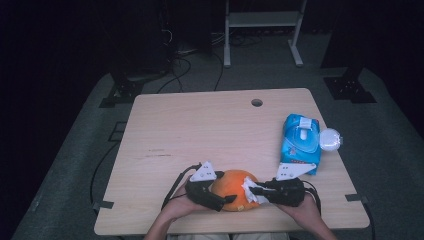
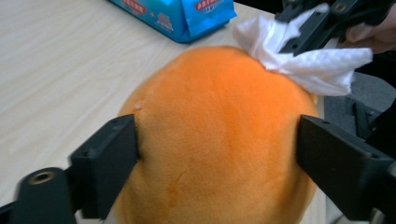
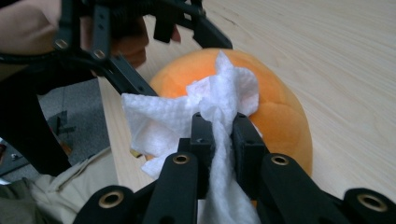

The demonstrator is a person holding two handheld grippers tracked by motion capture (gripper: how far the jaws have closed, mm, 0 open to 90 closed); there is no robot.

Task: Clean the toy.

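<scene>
Two left fingers (image 2: 107,161) flanking orange plush ball (image 2: 219,140), touching.

Wooden table (image 1: 190,130): orange plush (image 1: 233,187), wipes pack (image 1: 300,142)

Orange plush toy (image 2: 215,140), plain fuzzy surface, no print. White wipe (image 3: 205,112) with a fine embossed dimple texture. Bench (image 1: 200,130) pale wood, faint grain lines. Blue wipes pack (image 1: 300,142), lighter blue flip lid on top, red and white label patches on its side. White round object (image 1: 330,139) beside the pack. Both grippers black; left gripper (image 1: 212,195) and right gripper (image 1: 265,192) carry light grey three-cornered plates. Brass-coloured rivets on the jaws.
</scene>
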